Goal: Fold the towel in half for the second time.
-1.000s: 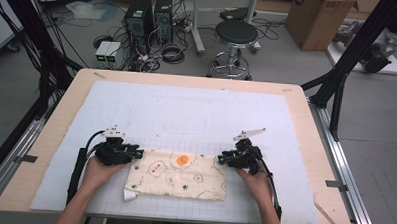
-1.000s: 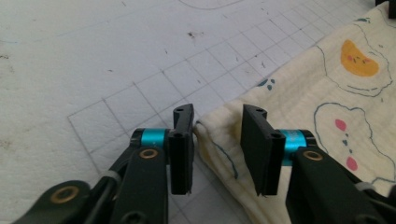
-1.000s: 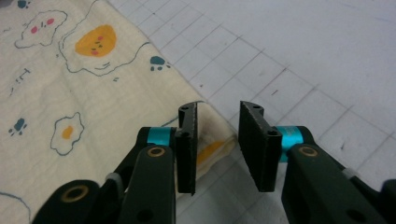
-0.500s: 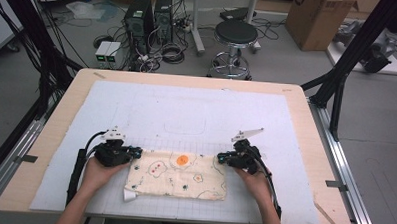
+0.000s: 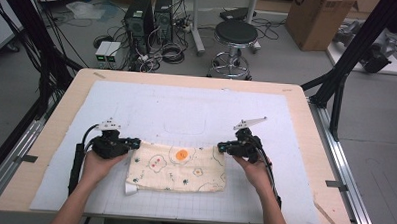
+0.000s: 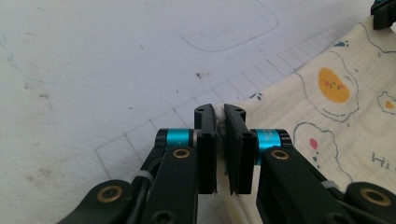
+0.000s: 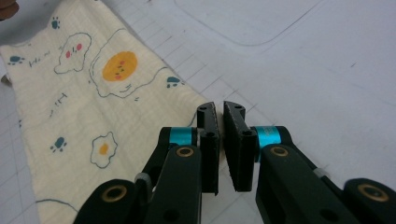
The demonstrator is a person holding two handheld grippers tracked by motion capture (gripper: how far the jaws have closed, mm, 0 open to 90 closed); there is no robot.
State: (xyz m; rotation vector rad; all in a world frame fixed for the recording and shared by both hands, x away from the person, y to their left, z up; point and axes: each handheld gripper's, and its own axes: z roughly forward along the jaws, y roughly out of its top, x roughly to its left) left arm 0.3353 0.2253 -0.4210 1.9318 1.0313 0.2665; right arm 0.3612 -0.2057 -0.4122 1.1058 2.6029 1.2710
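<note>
Cream cloth (image 5: 177,167) printed with fried eggs, pinched at its two far corners by both grippers.

Muslin-like and folded to a rectangle, it lies flat on the white gridded mat (image 5: 186,111) between the two tools, its yolk-orange print just inside the far edge. The left gripper (image 6: 220,121) has just been closing and its jaws now clamp the cloth's far left corner, a sliver of fabric showing between the pads in the left gripper view. The right gripper (image 7: 220,119) has likewise just been closing; its jaws stand nearly together at the far right corner, pinching the cloth's edge. Each hand holds its tool low on the mat. Beyond the grippers the mat bears a faint drawn outline (image 5: 184,116), and past the wooden table (image 5: 311,126) stand a black stool (image 5: 235,35) and computer towers (image 5: 150,18) on the floor.
</note>
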